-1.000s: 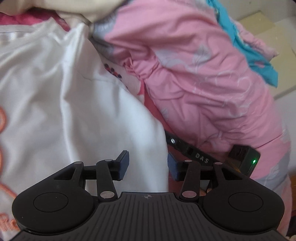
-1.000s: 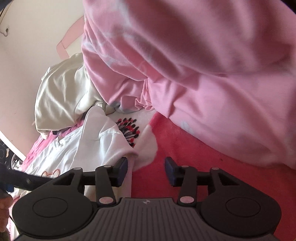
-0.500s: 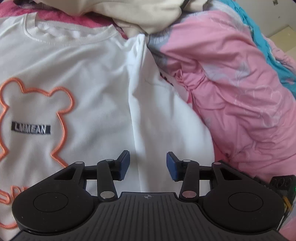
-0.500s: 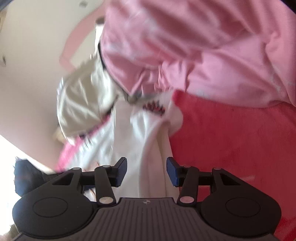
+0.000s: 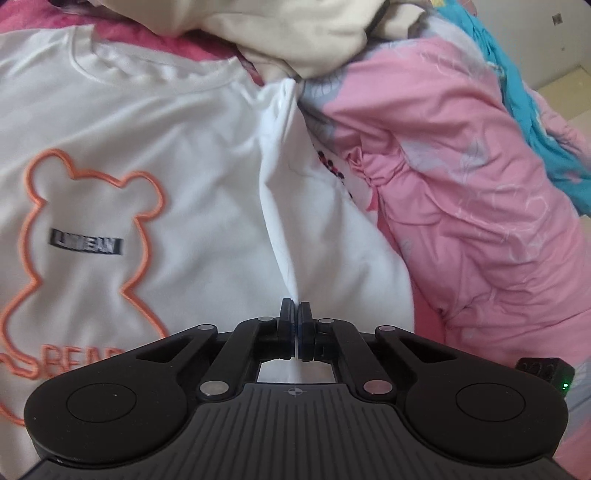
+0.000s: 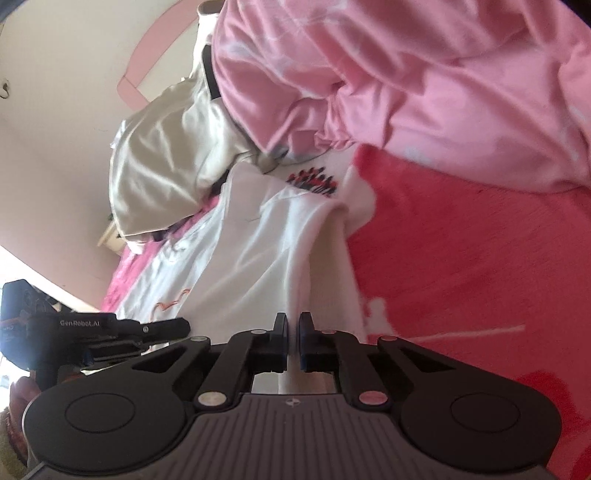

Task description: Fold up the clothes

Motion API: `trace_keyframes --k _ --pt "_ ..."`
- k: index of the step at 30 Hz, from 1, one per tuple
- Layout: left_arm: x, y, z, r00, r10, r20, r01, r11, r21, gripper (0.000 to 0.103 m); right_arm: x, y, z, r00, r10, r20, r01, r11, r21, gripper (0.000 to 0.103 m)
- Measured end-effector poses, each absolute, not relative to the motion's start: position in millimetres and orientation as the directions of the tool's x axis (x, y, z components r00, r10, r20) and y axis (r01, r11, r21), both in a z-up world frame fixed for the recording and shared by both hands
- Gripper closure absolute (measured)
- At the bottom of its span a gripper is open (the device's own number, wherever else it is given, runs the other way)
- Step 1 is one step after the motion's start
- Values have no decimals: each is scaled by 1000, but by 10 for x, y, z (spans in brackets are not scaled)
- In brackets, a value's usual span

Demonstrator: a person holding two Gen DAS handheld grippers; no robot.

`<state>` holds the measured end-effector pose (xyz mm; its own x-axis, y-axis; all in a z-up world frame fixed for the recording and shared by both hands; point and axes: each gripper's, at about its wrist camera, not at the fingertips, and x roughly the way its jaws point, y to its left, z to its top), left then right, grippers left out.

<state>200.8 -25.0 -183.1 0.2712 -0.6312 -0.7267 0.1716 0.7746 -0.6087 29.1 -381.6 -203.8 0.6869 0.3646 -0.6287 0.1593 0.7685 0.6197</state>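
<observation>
A white T-shirt with an orange bear outline and a small dark label inside the outline lies spread front-up on a red-pink bed cover. Its ribbed collar points away from the left wrist camera, and one sleeve, folded in along a crease, lies on the side nearest a heap of pink bedding.

The left gripper is pressed together, and a raised ridge of the white fabric runs straight into its fingertips, so it is pinching the shirt at the sleeve crease. The right gripper is closing on the shirt's side edge; a fold of white cloth sits between its pads with only a thin gap left, and the pads appear to press on it, though motion blur makes the contact hard to judge.

A cream garment is bunched just beyond the collar, touching the pink bedding. A turquoise cloth runs along the far side of that bedding. In the right wrist view the other gripper shows low at the left edge, bearing a printed brand name, and a pink arch on the pale wall rises behind the cream garment
</observation>
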Motion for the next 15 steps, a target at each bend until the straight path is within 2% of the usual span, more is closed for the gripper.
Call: trace_keyframes --k 8,15 --pt "2034 -274 -1946 274 -560 -782 147 828 -541 103 372 -3901 -2267 608 407 -682 241 723 647 97" --pt "2034 -282 -2036 241 -538 -808 108 842 -529 102 335 -3890 -2165 623 390 -678 206 755 622 79"
